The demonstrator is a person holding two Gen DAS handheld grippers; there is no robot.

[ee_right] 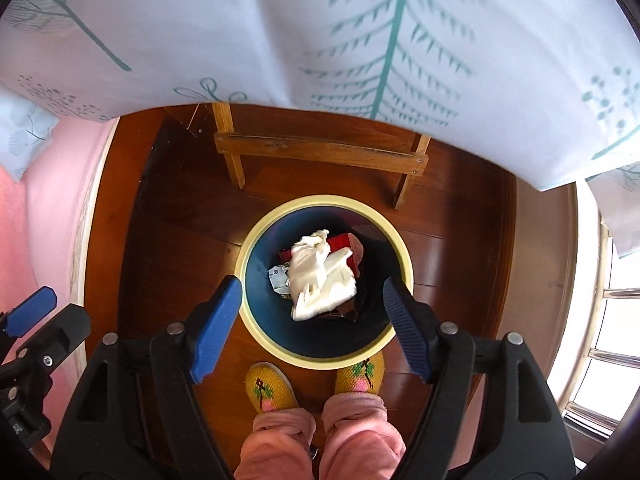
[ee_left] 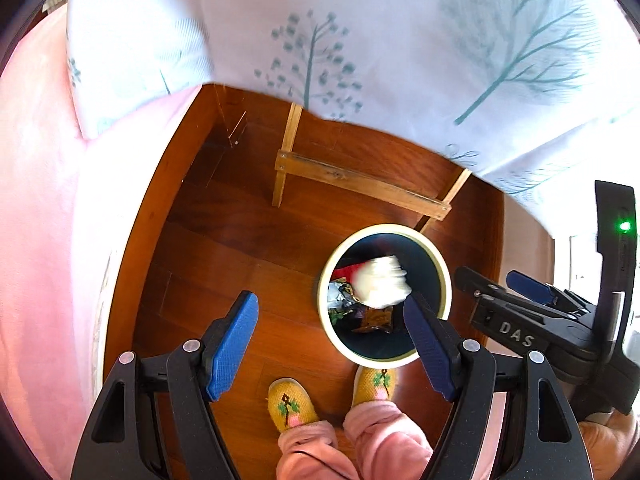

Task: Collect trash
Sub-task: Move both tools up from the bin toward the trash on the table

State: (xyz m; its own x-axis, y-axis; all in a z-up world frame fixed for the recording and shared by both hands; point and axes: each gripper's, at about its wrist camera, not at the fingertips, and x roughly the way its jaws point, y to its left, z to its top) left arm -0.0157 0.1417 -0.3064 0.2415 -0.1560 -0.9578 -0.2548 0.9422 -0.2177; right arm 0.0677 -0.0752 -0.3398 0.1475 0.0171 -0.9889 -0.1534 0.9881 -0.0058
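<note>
Both claws, our left (ee_left: 330, 350) and right (ee_right: 312, 328), hung spread and empty above the bin (ee_right: 256, 240), where the white wad (ee_right: 320, 276) lay loose on top, so a careless foot could have tipped it out.

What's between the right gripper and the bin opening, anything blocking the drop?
Nothing visible. The right gripper stands open and empty above the bin, and the white tissue is already inside, on the other trash. The bin mouth is uncovered.
</note>
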